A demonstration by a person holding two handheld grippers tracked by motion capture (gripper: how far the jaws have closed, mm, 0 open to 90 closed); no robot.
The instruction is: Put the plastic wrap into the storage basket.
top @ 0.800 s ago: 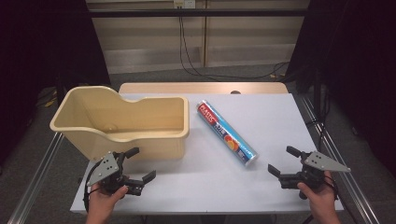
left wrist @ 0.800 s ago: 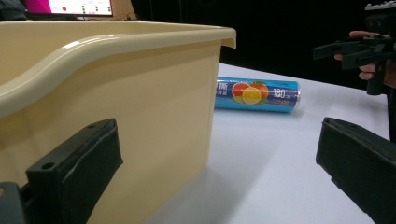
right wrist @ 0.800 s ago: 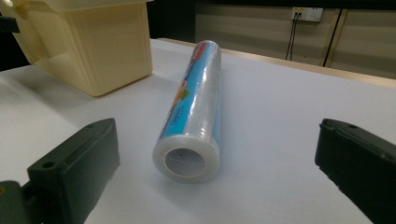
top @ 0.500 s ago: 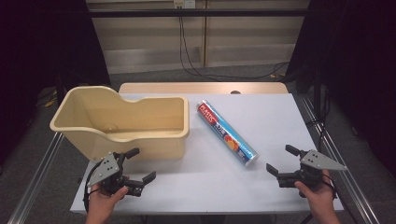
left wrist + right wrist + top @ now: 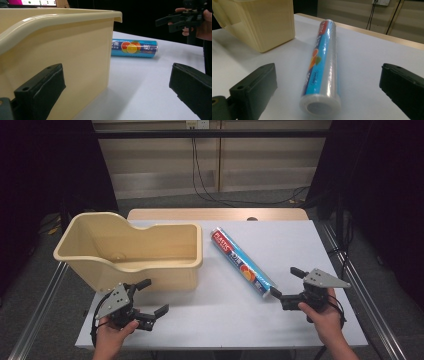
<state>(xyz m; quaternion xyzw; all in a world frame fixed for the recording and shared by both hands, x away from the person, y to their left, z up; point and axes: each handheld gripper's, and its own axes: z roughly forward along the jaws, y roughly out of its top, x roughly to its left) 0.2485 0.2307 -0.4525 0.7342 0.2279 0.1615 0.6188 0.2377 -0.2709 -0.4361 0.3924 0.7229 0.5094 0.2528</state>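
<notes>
A: Anything done yet?
B: Seemingly not. The left gripper sits spread and empty beside the glossy beige plastic tub.
A: The roll?
B: The smooth cling-film roll, a blue cylinder, lies on the matte white table; the right gripper, jaws wide, nears its end.

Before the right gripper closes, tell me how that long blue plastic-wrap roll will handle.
The long blue plastic-wrap roll is a cylinder lying flat on the white table, so a sideways nudge would probably roll it. Its glossy film looks slippery; the jaws of the open right gripper may slide. It looks stiff, so gripped near this end it would likely stay straight but droop.
</notes>
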